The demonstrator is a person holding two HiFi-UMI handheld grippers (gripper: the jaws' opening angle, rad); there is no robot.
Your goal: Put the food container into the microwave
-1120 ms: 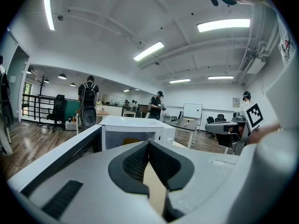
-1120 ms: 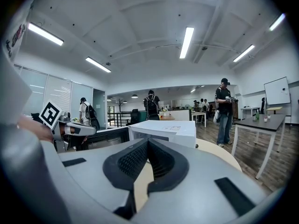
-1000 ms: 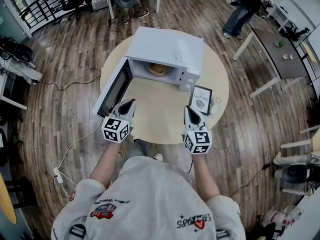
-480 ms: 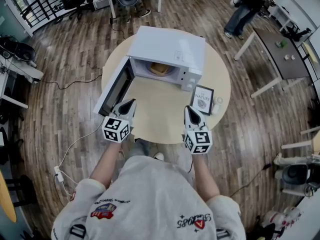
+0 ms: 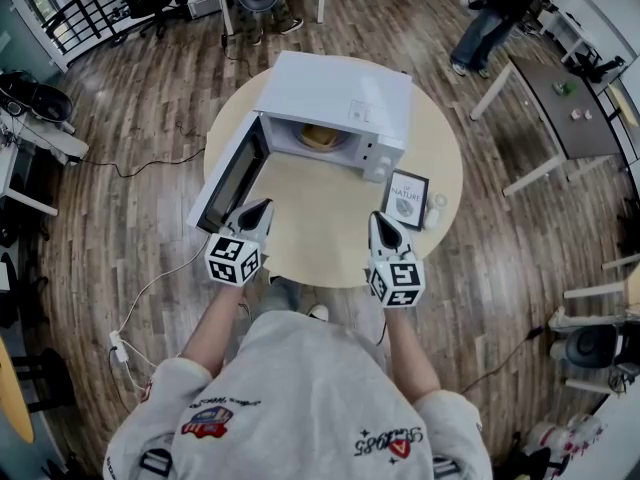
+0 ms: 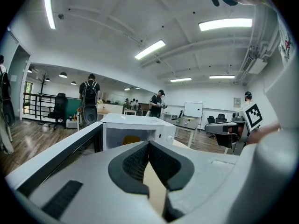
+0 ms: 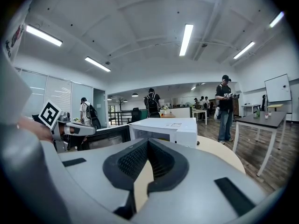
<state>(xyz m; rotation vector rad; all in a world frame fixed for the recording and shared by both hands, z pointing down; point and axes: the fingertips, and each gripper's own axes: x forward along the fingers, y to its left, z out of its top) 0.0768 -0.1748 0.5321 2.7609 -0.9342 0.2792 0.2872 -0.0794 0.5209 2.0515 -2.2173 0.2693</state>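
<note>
I am holding both tools level in front of my grey sweatshirt (image 5: 300,388), over the near edge of the round pale table (image 5: 310,238). The left gripper (image 5: 261,206) is showing its jaws closed together at the tips, with nothing between the ribbed black pads. The right gripper (image 5: 378,220) is showing the same condition: pads meeting, nothing clamped. The two grippers are pointing away from me, well apart from each other, and neither is touching anything on the table. Just beyond the left gripper, the microwave door (image 5: 228,176) is standing fully open, swung out toward my left, its dark window facing inward. The white microwave (image 5: 345,93) is sitting at the far half of the table, with its cavity facing me. The food container (image 5: 318,136) is resting inside that cavity, toward the back. It is appearing as a low, rounded, yellowish-tan item against the pale cavity walls; only its upper part is showing under the top edge of the opening, and finer detail is too small to tell. To the right of the microwave's control panel, a small black-framed card (image 5: 404,198) is leaning beside a small white jar (image 5: 434,208). Farther off, a person (image 5: 490,13) is standing on the wooden floor near a dark table (image 5: 555,98).
</note>
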